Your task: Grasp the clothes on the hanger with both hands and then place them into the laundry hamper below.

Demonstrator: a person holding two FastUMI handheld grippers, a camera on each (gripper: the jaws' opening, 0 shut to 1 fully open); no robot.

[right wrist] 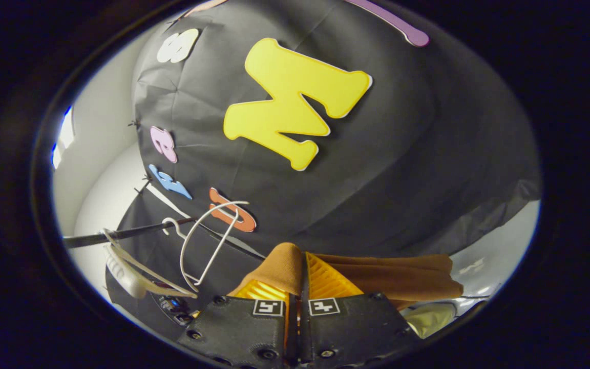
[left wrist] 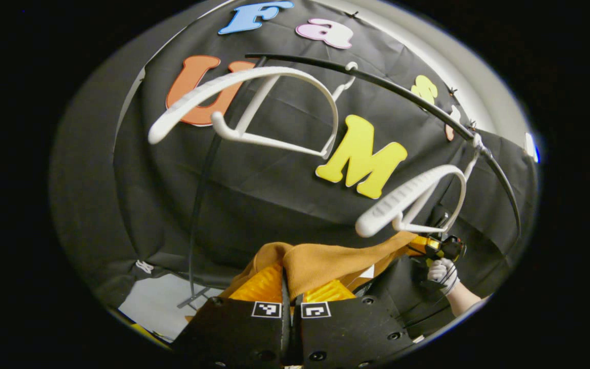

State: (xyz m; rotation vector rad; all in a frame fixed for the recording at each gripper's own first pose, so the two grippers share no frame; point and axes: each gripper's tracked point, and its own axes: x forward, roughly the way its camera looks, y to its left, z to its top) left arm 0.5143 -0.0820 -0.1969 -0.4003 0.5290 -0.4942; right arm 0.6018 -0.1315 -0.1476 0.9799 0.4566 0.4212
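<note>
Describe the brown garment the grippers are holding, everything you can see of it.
The brown garment is a soft, tan-brown cloth, plain and matte, creased into loose folds. It is off the two white hangers, which hang bare on the black rail above it. The left gripper pinches one bunched edge, and in the right gripper view the right gripper pinches another, so the cloth stretches between them and sags sideways. A small pale patch, perhaps a tag, shows near its lower edge.
</note>
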